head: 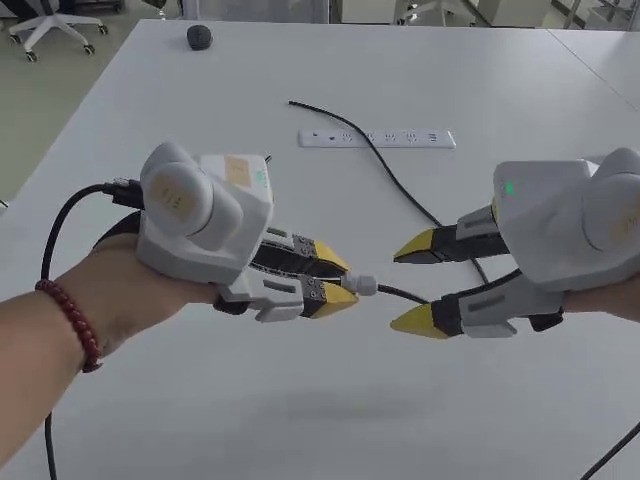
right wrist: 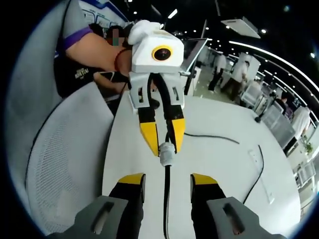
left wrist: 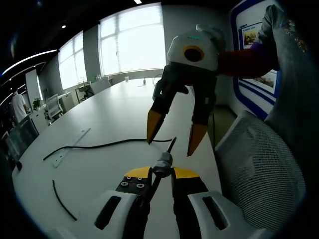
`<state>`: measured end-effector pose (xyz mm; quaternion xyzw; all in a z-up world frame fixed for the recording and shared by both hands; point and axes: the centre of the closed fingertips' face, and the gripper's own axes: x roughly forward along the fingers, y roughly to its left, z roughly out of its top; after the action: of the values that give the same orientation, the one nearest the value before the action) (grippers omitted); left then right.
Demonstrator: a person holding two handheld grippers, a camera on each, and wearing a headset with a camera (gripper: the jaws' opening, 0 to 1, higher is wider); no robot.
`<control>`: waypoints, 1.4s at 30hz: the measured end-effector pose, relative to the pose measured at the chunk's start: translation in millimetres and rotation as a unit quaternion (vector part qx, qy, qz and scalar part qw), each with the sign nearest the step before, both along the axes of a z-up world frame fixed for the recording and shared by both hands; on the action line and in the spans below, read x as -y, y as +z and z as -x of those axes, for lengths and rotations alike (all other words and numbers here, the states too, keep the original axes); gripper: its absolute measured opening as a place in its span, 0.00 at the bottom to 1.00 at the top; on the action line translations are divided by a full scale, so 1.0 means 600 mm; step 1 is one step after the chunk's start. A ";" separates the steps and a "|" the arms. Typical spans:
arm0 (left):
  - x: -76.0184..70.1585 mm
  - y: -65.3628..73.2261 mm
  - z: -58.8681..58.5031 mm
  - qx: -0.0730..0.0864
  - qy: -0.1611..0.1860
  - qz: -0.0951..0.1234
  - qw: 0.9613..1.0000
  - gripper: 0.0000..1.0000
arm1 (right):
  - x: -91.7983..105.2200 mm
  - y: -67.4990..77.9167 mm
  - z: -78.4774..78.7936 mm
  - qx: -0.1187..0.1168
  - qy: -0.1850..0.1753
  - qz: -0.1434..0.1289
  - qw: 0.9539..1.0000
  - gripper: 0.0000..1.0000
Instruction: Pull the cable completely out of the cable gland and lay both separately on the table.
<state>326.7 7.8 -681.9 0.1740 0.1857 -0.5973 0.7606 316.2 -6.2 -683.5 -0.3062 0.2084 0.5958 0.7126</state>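
Note:
My left gripper is shut on a small grey cable gland, held above the white table. A thin black cable leaves the gland to the right and trails back across the table toward the power strip. My right gripper faces the left one, open, with the cable passing between its yellow fingertips without contact. The left gripper view has the gland pinched at its own tips and the right gripper spread beyond it. Seen from the right gripper view, the cable runs between its jaws to the gland.
A white power strip lies mid-table beyond the grippers. A dark round object sits at the far edge. A short loose black cable piece rests on the table. A mesh office chair stands beside the table.

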 end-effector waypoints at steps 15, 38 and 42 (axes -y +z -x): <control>0.002 0.000 0.005 0.000 -0.003 0.001 1.000 0.16 | -0.012 0.001 0.002 0.013 0.020 0.018 1.000 0.06; -0.004 0.000 0.005 0.006 -0.005 0.002 1.000 0.16 | 0.018 -0.021 -0.005 0.008 0.015 0.045 0.999 0.00; -0.009 0.002 0.003 0.010 -0.005 0.002 1.000 0.16 | 0.043 -0.039 -0.011 0.003 0.003 0.064 0.998 0.00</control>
<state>325.2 13.5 -680.7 0.1794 0.1765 -0.5999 0.7594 322.8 -31.8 -706.9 -0.3536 0.2426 0.5821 0.6908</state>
